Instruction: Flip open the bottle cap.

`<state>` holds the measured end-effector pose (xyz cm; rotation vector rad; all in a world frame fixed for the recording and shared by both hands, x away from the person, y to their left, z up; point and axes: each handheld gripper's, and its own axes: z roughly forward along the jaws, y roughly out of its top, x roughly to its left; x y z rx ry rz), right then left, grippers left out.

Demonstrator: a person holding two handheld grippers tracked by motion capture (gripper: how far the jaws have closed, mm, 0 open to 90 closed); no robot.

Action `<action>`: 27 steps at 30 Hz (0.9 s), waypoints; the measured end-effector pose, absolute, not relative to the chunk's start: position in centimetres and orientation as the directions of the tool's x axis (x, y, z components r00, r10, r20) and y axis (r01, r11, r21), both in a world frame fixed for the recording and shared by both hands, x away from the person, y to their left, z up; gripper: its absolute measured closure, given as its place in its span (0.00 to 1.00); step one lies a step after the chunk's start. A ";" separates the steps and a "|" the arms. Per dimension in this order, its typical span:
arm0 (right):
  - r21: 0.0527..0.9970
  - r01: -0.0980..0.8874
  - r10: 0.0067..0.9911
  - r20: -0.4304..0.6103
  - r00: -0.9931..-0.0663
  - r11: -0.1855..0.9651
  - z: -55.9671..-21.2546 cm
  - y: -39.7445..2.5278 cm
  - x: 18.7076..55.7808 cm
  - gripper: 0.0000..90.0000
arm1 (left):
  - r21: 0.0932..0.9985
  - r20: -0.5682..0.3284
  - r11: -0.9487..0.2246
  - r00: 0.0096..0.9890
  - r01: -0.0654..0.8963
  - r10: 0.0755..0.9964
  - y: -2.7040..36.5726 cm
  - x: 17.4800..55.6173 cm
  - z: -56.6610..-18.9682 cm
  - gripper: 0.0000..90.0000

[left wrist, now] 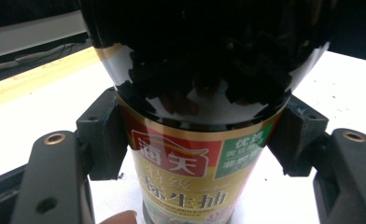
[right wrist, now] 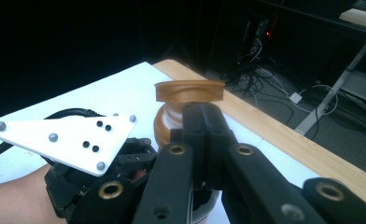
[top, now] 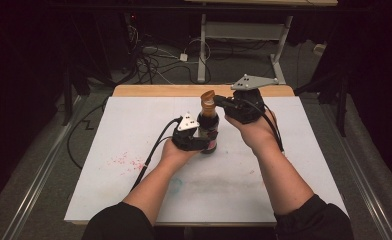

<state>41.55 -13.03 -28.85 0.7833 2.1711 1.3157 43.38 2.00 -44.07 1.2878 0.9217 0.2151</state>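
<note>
High view looks down over the tabletop [top: 134,130]; both gripper views sit close — sharing the bottle [left wrist: 190,154].

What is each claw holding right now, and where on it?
The left claw clamps the sauce bottle around its body. The right claw is shut at the bottle's flipped-open cap; holding it cannot be told.

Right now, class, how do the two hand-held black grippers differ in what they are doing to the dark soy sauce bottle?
The left gripper clamps the dark soy sauce bottle around its labelled body, low down; the right gripper sits high, at the amber flip cap. The left gripper's jaws are spread wide around the bottle; the right gripper's jaws are pressed together. Both are black, hand-held and carry a grey three-cornered plate.
</note>
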 end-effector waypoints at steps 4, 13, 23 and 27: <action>0.901 0.223 0.685 -0.105 -0.721 0.373 -28.8 -12.9 41.6 1.00 | 0.885 -0.466 0.317 0.641 0.341 0.610 2.0 43.4 -44.1 0.32; 0.902 0.213 0.682 -0.114 -0.722 0.376 -28.3 -12.5 41.8 1.00 | 0.881 -0.474 0.327 0.640 0.343 0.604 2.2 43.4 -44.2 0.32; 0.900 0.212 0.664 -0.106 -0.741 0.381 -27.4 -9.3 43.6 1.00 | 0.885 -0.465 0.323 0.646 0.334 0.605 2.1 43.2 -44.2 0.32; 0.902 0.213 0.660 -0.099 -0.745 0.375 -27.5 -8.6 43.8 1.00 | 0.885 -0.465 0.321 0.646 0.337 0.605 2.1 43.2 -44.2 0.32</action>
